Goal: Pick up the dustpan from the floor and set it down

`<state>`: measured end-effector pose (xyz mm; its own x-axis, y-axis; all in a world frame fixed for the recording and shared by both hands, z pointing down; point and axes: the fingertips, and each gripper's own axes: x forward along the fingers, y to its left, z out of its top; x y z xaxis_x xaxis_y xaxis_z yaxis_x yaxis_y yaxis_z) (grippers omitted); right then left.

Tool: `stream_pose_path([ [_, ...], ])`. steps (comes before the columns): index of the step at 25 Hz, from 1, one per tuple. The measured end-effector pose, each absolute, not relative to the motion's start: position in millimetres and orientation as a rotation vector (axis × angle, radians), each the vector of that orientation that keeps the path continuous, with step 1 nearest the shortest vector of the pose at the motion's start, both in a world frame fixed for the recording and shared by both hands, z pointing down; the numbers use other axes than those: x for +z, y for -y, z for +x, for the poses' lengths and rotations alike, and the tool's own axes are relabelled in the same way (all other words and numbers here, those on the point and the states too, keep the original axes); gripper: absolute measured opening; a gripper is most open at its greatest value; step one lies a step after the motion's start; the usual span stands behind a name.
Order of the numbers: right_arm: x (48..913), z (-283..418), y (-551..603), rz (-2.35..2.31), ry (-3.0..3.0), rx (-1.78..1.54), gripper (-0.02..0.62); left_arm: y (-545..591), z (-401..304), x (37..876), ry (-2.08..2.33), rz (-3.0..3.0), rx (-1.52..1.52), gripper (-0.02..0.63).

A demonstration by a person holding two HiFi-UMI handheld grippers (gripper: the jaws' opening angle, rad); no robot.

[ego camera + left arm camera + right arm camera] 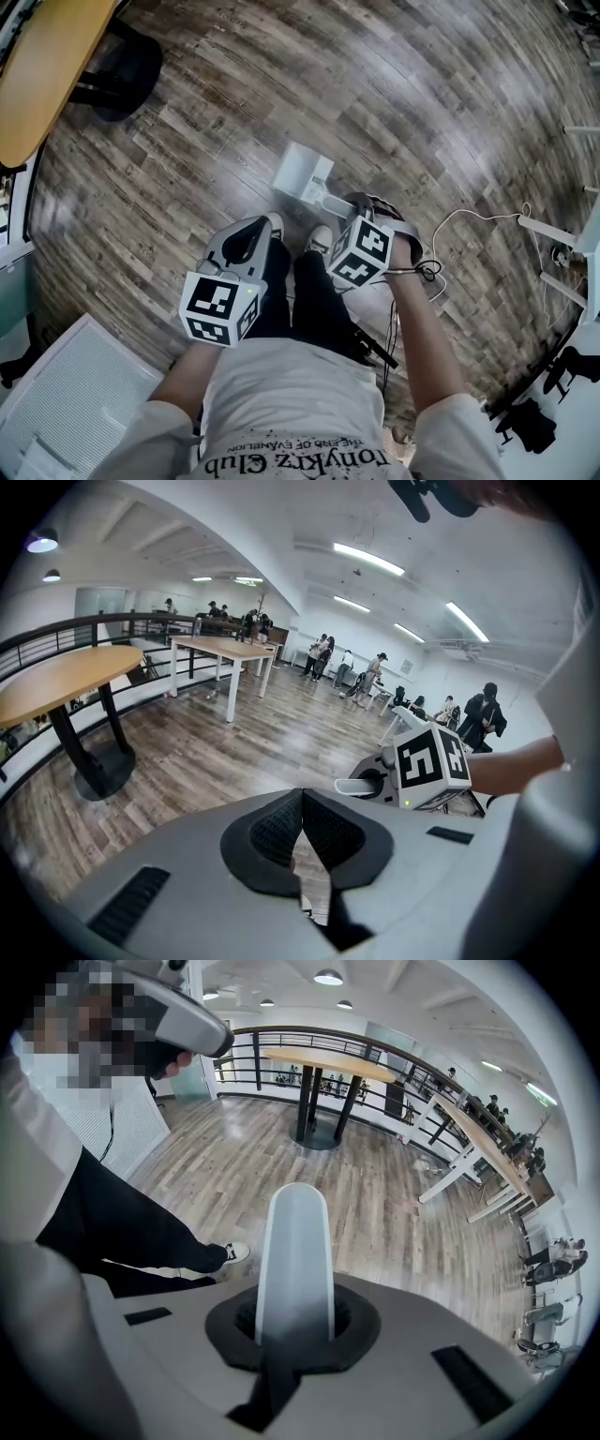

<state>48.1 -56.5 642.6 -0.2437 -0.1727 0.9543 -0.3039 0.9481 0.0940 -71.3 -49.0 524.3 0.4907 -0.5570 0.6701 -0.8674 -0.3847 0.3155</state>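
A white dustpan (300, 172) lies on the wooden floor just ahead of the person's shoes (320, 238), its handle (325, 197) pointing back toward them. My right gripper (336, 204) points steeply down and is shut on that handle. In the right gripper view the pale rounded handle (293, 1251) rises straight out from between the black pads of the right gripper (292, 1321). My left gripper (253, 234) hangs to the left above the other shoe. Nothing is between the fingers of the left gripper (300, 832), which is shut, its pads meeting in a thin line.
A round wooden table (42, 75) with a black disc base (127, 70) stands at the upper left. A white grated panel (75, 394) lies at the lower left. A thin white cable (469, 220) and white furniture legs (562, 244) are at the right. Tables (225, 649) and people stand farther off.
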Motion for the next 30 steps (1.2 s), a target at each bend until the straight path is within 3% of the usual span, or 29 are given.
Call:
stream_pose_path([
  [30,535,58,8,0.515,1.809,0.195,0.031,14,-83,456,1.199,2.223,0.585,0.023],
])
